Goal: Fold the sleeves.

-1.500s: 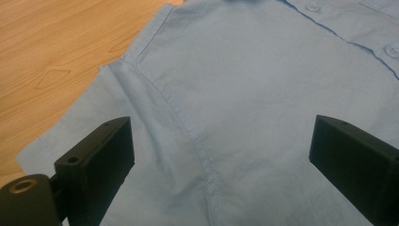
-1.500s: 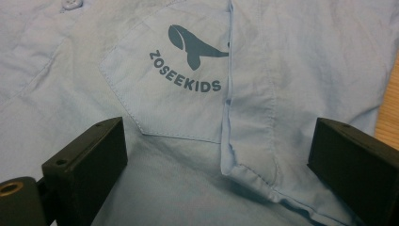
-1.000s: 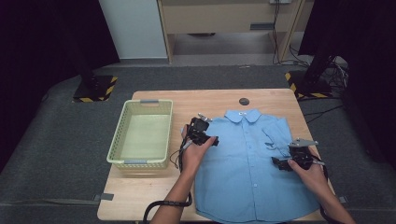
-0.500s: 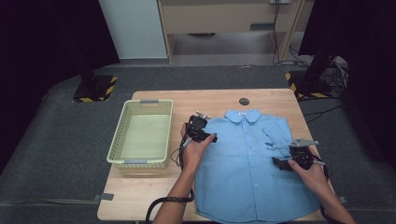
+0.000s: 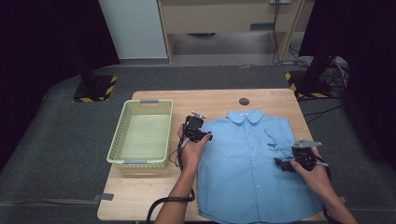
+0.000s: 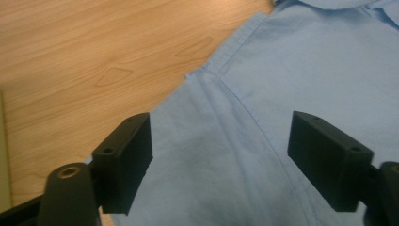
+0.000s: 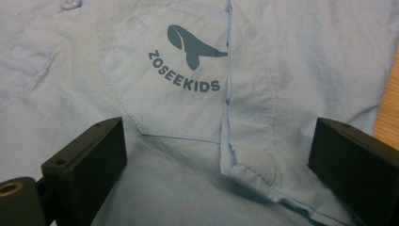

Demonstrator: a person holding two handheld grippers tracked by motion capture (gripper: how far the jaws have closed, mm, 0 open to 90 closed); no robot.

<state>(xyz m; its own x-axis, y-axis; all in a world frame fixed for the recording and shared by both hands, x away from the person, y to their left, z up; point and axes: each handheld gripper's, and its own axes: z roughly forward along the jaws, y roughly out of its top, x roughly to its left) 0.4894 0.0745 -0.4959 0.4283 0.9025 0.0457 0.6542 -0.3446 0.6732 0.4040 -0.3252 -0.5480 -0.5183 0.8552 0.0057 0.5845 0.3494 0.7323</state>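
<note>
A light blue short-sleeved shirt (image 5: 252, 158) lies flat and buttoned on the wooden table (image 5: 219, 98), collar at the far side. My left gripper (image 5: 205, 136) sits at the shirt's left shoulder seam (image 6: 226, 89). It is open; its jaws have just been closing, with the sleeve cloth lying between them and the pads not pressing on it. My right gripper (image 5: 280, 164) hovers open over the right sleeve's folded hem (image 7: 249, 155). That hem lies beside the chest pocket (image 7: 179, 94), which bears a whale print and the word ZOSEEKIDS.
A pale green plastic basket (image 5: 140, 135) stands empty on the table's left part, close to my left hand. A small dark round disc (image 5: 243, 101) lies beyond the collar. Bare wood (image 6: 84, 52) shows left of the shirt. Dark floor surrounds the table.
</note>
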